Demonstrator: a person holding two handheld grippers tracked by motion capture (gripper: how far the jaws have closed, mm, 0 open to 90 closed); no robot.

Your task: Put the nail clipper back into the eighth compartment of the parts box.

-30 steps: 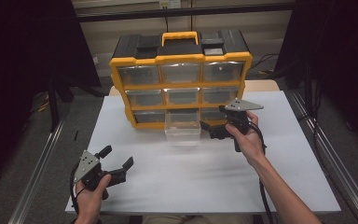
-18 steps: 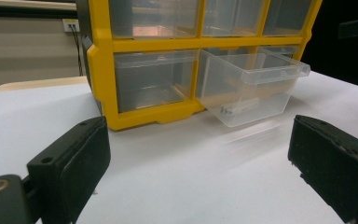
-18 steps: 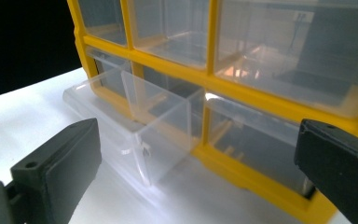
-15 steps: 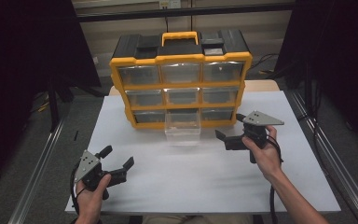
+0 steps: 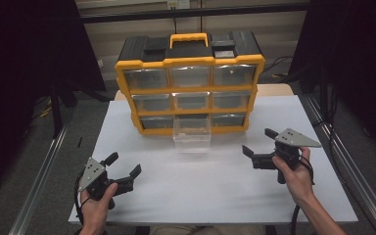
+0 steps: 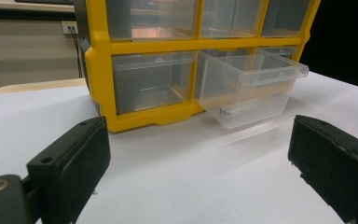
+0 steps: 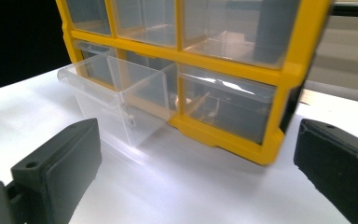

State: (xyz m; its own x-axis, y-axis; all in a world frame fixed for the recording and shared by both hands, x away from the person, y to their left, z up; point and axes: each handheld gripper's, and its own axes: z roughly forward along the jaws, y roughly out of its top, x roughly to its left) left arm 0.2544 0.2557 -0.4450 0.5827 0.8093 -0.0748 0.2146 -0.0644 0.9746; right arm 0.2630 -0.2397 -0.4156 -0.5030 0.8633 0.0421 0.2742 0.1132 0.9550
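A yellow and black organizer (image 5: 190,83) (image 6: 140,46) (image 7: 242,60) with clear drawers stands at the back of the white table (image 5: 215,181). Its bottom middle drawer (image 5: 192,133) (image 6: 247,91) (image 7: 116,102) is pulled out, with a small metal part lying inside. My left gripper (image 5: 124,169) (image 6: 200,172) rests open at the table's front left, nothing between its jaws. My right gripper (image 5: 258,142) (image 7: 196,177) is open at the right, held a little right of and in front of the drawer, empty.
A black carry handle area tops the organizer, with an orange handle (image 5: 189,38). Metal rails (image 5: 345,166) run along both sides of the table. A cable (image 5: 293,220) trails from the right gripper.
My right gripper has drawn back from the organizer's bottom right drawer toward the front right, open. The left gripper has not moved.
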